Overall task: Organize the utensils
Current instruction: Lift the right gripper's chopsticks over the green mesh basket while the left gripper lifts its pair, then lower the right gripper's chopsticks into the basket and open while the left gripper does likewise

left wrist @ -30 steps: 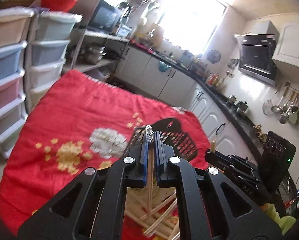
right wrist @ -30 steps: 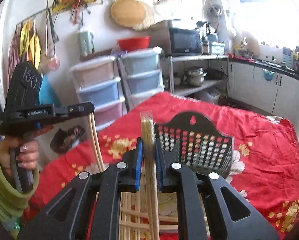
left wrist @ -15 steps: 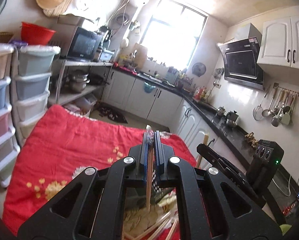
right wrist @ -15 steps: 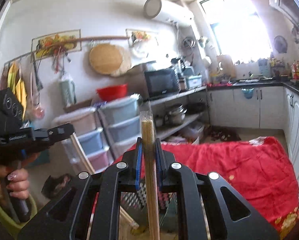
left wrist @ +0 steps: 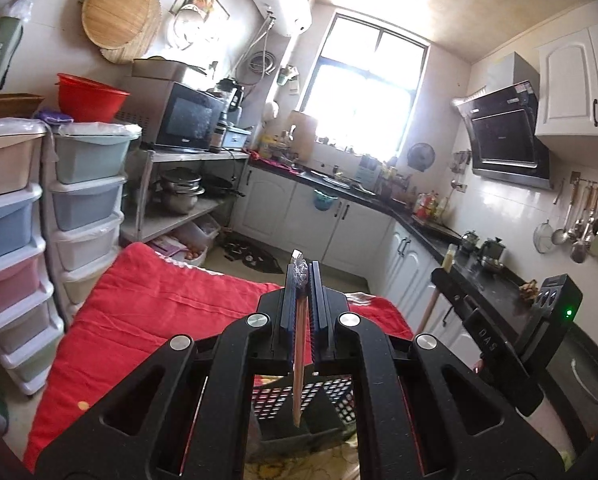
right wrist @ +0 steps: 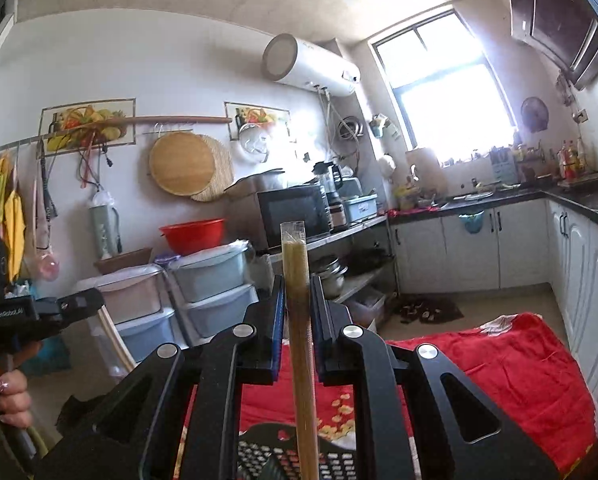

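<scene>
My left gripper [left wrist: 302, 270] is shut on a wrapped wooden chopstick [left wrist: 298, 364]; it hangs down with its tip over the black perforated utensil basket [left wrist: 331, 400] on the red cloth. My right gripper [right wrist: 295, 286] is shut on a wrapped pair of chopsticks [right wrist: 299, 320], held upright above the same basket [right wrist: 267, 456]. The right gripper also shows in the left wrist view [left wrist: 443, 276], holding its chopsticks to the right. The left gripper shows in the right wrist view [right wrist: 87, 302] at the left, with a hand on its handle.
A red flowered cloth [left wrist: 147, 312] covers the table. Stacked plastic drawers [left wrist: 87, 200] stand to the left. A metal shelf with a microwave [left wrist: 187, 120] and pots stands behind. White cabinets with a black counter [left wrist: 379, 200] run along the far and right walls.
Both grippers have risen and tilted upward with their chopsticks. The loose chopsticks on the cloth have dropped out of view; the basket now sits at the lower edge of both views.
</scene>
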{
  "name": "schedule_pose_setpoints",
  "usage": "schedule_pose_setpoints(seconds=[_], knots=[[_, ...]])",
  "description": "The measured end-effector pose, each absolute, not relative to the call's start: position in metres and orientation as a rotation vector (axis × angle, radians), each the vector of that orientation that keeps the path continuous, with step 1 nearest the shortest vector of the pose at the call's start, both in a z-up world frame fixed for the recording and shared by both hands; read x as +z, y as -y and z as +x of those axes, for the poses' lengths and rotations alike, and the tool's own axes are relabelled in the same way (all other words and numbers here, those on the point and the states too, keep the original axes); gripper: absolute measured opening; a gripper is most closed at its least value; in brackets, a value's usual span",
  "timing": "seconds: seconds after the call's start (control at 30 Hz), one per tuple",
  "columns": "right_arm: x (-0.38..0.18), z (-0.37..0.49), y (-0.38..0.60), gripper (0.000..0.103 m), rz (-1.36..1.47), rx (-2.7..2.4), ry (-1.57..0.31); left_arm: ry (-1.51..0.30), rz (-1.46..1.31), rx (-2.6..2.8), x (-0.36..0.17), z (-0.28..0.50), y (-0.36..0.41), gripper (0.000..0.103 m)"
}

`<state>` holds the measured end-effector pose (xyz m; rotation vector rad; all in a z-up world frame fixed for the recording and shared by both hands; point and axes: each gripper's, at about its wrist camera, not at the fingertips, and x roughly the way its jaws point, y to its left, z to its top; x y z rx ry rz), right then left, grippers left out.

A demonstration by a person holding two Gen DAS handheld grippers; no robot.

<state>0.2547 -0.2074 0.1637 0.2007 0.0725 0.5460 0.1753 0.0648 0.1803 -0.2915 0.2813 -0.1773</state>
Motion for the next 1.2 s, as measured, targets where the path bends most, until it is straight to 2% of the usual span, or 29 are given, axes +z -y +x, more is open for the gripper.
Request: schedule_pose_setpoints(seconds=[0.8, 0.9, 1.0, 1.1, 1.2], knots=[[0.104, 0.269, 0.202, 0.014, 0.213, 0.449, -0.143, -0.347, -0.225, -0.150, 0.122, 0.193, -0.048, 0.003], [0.100, 0.268, 0.203, 0.024, 0.218, 0.443, -0.170, -0.362, -0.228, -0.153, 0.116, 0.193, -0.048, 0.004], [0.097, 0.265, 0.203, 0.028, 0.221, 0.436, -0.190, -0.363, -0.223, -0.148, 0.113, 0.191, -0.047, 0.014], [0.096, 0.261, 0.203, 0.034, 0.221, 0.437, -0.210, -0.360, -0.219, -0.142, 0.112, 0.188, -0.047, 0.035], [0.095, 0.254, 0.203, 0.041, 0.205, 0.433, -0.221, -0.356, -0.222, -0.135, 0.110, 0.184, -0.047, 0.051]])
